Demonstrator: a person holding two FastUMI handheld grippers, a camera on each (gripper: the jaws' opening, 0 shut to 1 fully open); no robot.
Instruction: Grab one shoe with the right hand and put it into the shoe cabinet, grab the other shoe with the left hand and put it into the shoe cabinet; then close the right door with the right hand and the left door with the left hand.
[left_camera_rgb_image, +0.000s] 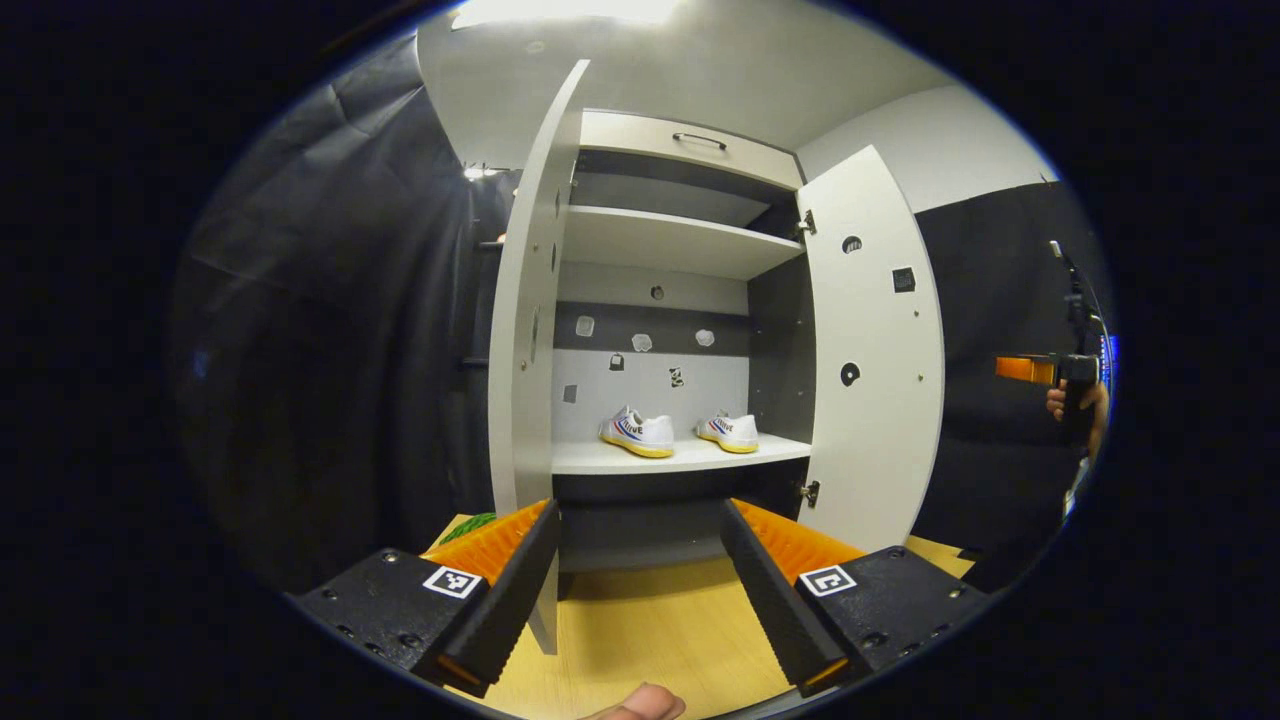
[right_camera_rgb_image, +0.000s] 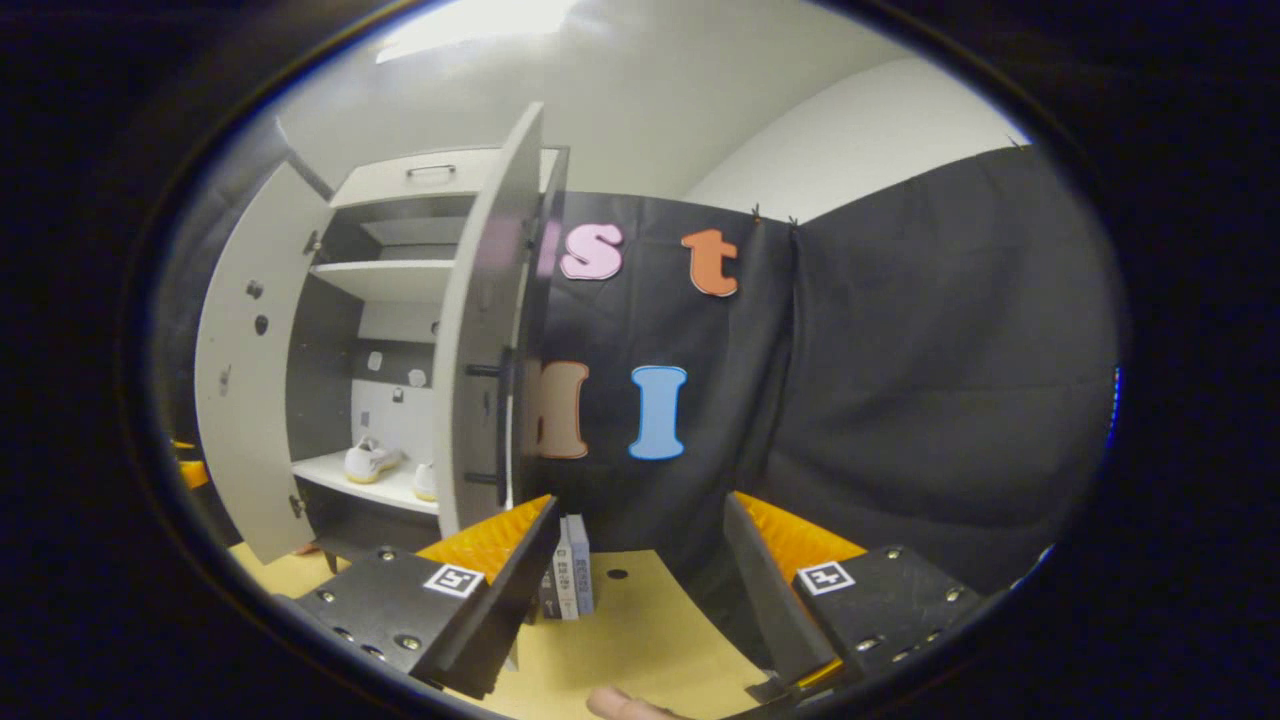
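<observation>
shoes: both on the lower shelf of the shoe cabinet, left shoe and right shoe, side by side, apart, toes toward the opening. Placement looks done.
doors: both wide open. Left door edge-on in the left gripper view; right door swung out past square.
left gripper: fingers spread, empty, hovering low over the table, facing the cabinet, left finger lined up near the left door's bottom edge.
right gripper: fingers spread, empty, aimed at the booth wall beyond the right door, not at its face. Same unit visible far right in the left gripper view, held in a hand, well apart from the door.
step: likely closing the right door, contact not yet made.
risk 1: approach from the outer side of the right door, handle just ahead. Push on the edge instead of the face = finger slip, door bounce.
risk 2: books standing on the table near the door's foot; low sweep could knock them over.
risk 3: hard swing = cabinet jolt, shoes sliding toward the shelf lip, door blocked from seating.
risk 4: wrong order, left door shut first; overlap at the meeting edge not readable from here.
risk 5: left gripper close to the left door's swing path; premature move could nudge it.
</observation>
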